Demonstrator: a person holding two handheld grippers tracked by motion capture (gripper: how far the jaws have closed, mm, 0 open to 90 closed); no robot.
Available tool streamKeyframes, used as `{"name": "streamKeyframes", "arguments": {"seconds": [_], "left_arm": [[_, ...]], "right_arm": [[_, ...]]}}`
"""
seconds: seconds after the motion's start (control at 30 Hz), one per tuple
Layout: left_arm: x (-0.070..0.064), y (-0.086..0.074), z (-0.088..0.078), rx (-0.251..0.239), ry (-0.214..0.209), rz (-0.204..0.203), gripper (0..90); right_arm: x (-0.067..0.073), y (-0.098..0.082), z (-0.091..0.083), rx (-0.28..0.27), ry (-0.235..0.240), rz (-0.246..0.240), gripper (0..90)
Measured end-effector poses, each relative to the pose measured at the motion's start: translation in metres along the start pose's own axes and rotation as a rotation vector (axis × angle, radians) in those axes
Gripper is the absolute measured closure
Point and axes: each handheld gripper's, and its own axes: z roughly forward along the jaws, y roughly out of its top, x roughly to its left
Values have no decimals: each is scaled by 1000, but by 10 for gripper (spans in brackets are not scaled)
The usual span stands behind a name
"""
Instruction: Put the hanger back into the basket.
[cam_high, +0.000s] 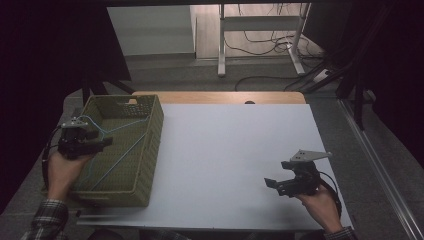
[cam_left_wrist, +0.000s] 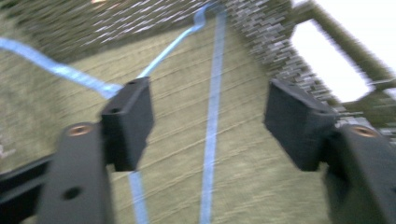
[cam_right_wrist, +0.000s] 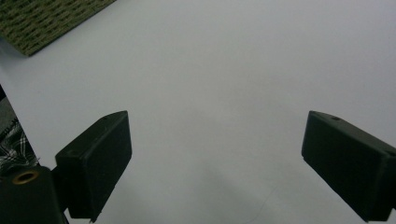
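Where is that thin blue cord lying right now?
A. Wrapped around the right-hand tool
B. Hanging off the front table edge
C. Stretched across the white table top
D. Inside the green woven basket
D: the blue cord runs across the floor of the green woven basket, and the left gripper hovers over it with jaws apart, nothing pinched between them.

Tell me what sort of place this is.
Probably a lab or workshop set up for recording handling tasks. A white table holds just a woven basket with a blue cord in it; behind stand a bare desk frame and loose cables on the floor.
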Motion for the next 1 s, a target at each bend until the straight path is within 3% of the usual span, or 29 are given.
{"name": "streamKeyframes", "arguments": {"seconds": [0.1,0.13,0.17,0.2,0.3,0.33,0.37,0.47,0.5,0.53,0.57,0.63,0.87,0.9,1.0], "left_arm": [[-10,1,-5,-23,-37,9,211],[-21,2,-9,-42,-82,16,195],[-21,2,-9,-42,-82,16,175],[-31,2,-12,-69,-139,12,162],[-41,1,-15,-93,-177,13,148],[-52,-1,-17,-116,-222,17,141],[-52,-1,-17,-116,-222,17,140],[-75,-7,-16,-136,-269,42,125],[-75,-7,-16,-136,-269,42,116],[-86,-10,-15,-137,-286,57,108],[-86,-10,-15,-137,-286,57,105],[-100,-16,-13,-128,-309,78,91],[-119,-28,-11,-118,-305,107,57],[-124,-33,-9,-103,-282,119,50],[-129,-39,-7,-85,-264,134,34]], "right_arm": [[1,-1,-5,-15,-3,-5,61],[2,-2,-6,-17,-6,-10,55],[2,-2,-6,-17,-6,-10,55],[3,-3,-9,-23,-15,-15,45],[5,-4,-13,-31,-18,-19,37],[6,-5,-16,-37,-25,-22,30],[7,-6,-17,-42,-28,-24,29],[8,-8,-21,-50,-34,-27,24],[8,-9,-22,-52,-36,-27,24],[8,-10,-23,-54,-38,-30,24],[9,-10,-24,-56,-41,-29,24],[9,-12,-26,-61,-42,-26,24],[10,-19,-29,-57,-46,-29,24],[10,-20,-29,-58,-46,-29,24],[10,-23,-29,-56,-46,-30,24]]}}
